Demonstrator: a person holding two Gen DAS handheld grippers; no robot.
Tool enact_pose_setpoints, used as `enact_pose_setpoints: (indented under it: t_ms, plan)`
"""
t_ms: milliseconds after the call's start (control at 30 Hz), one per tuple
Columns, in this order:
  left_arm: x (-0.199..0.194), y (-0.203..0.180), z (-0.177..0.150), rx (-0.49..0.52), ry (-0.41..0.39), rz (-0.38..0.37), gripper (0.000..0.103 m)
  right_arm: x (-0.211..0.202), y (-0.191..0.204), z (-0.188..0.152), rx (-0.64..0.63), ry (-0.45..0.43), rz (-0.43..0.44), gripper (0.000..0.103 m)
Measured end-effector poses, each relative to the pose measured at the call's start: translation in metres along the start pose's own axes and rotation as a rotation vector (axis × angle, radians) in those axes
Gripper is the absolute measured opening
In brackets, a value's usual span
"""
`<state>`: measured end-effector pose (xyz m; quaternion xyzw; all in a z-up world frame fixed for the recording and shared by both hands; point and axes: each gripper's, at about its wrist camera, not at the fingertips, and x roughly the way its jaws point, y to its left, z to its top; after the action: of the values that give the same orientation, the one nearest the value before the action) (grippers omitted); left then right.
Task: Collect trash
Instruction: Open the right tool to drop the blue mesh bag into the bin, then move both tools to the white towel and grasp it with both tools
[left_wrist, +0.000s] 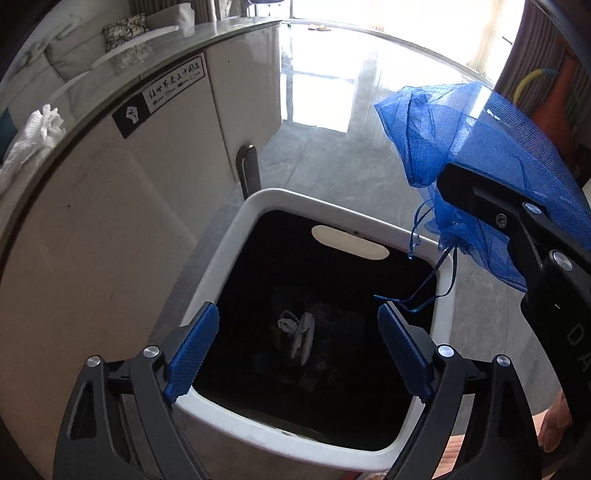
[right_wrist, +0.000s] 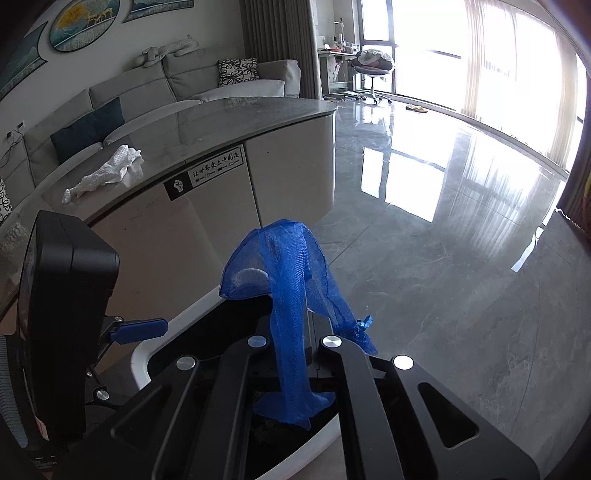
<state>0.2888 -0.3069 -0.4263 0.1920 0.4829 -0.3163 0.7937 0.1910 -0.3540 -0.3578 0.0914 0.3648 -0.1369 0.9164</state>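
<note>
Left wrist only — trash (left_wrist: 297, 332) inside bin (left_wrist: 236, 229)

counter (right_wrist: 236, 110): grey top, far left, curved | sticker (right_wrist: 205, 176): black-white, on counter front | sofa (right_wrist: 155, 85): grey, behind counter | patterned cushion (right_wrist: 238, 72): on sofa | dark cushion (right_wrist: 88, 129): sofa left | floor (right_wrist: 461, 258): glossy grey, right | chair (right_wrist: 371, 64): far, by window

The bin (left_wrist: 255, 206) stands on the floor (left_wrist: 332, 166) beside the counter (left_wrist: 110, 221), which carries crumpled wrap (right_wrist: 107, 173).
</note>
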Motion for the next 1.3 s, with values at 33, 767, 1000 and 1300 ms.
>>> enact_pose_setpoints:
  t_ms: [33, 767, 1000, 1300]
  plan:
    - [0.000, 0.000, 0.000, 0.005, 0.002, 0.003, 0.092, 0.000, -0.001, -0.001, 0.001, 0.003, -0.001, 0.002]
    - [-0.096, 0.059, 0.007, -0.076, -0.209, 0.199, 0.098, 0.020, 0.018, -0.003, -0.046, 0.082, 0.071, 0.004]
    - [-0.108, 0.068, 0.004, -0.096, -0.228, 0.209, 0.098, 0.040, 0.046, -0.017, -0.140, 0.176, 0.086, 0.009]
    - [-0.110, 0.076, 0.000, -0.108, -0.215, 0.220, 0.098, 0.059, 0.047, -0.028, -0.170, 0.254, 0.038, 0.091]
